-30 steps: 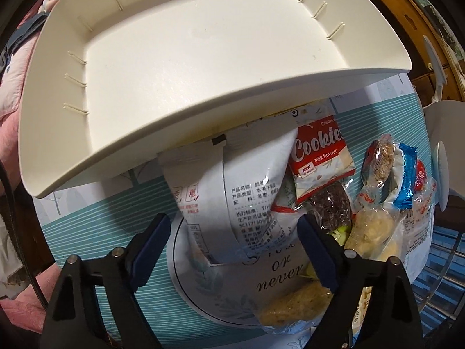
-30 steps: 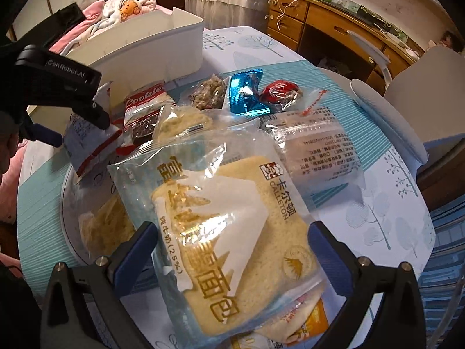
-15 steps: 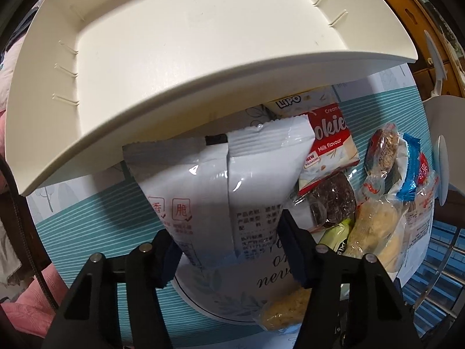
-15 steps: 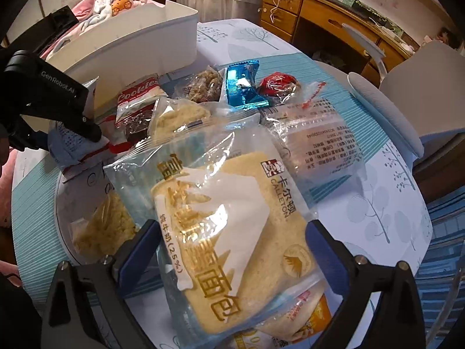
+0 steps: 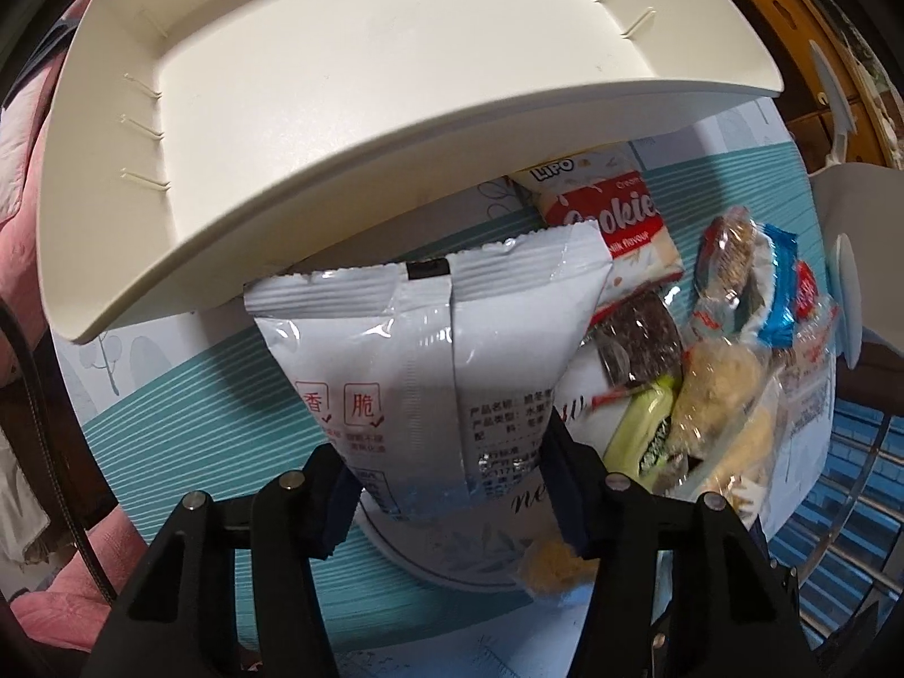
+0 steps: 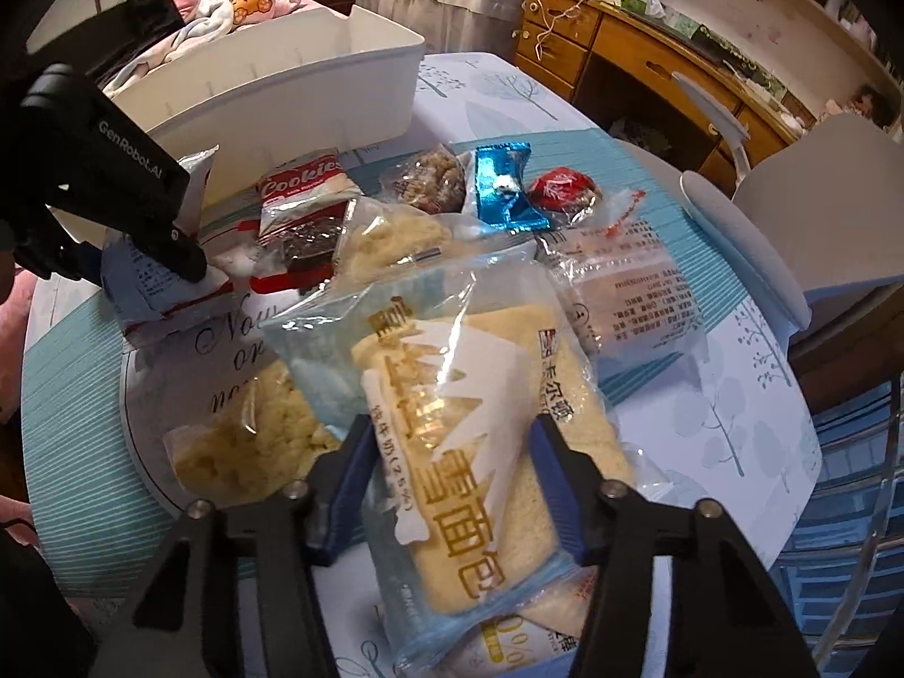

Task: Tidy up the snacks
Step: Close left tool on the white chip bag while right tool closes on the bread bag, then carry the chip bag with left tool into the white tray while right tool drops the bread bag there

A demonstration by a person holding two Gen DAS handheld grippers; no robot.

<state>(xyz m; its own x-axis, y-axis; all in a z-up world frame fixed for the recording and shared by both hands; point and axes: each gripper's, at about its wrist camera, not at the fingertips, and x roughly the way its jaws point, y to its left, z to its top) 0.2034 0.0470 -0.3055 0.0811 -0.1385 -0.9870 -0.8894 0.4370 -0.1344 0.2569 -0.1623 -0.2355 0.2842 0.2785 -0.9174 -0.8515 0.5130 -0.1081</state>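
Left wrist view: the left gripper (image 5: 452, 486) is pinching the white snack bag (image 5: 429, 350) below the white bin (image 5: 169, 260); rightward, the right gripper (image 6: 452, 486), just closing, is probably squeezing the bread packet (image 6: 486, 452), which could slip.

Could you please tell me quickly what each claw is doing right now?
Left claw: closed on the silvery white foil snack bag.
Right claw: just closed on the clear-wrapped yellow bread pack.
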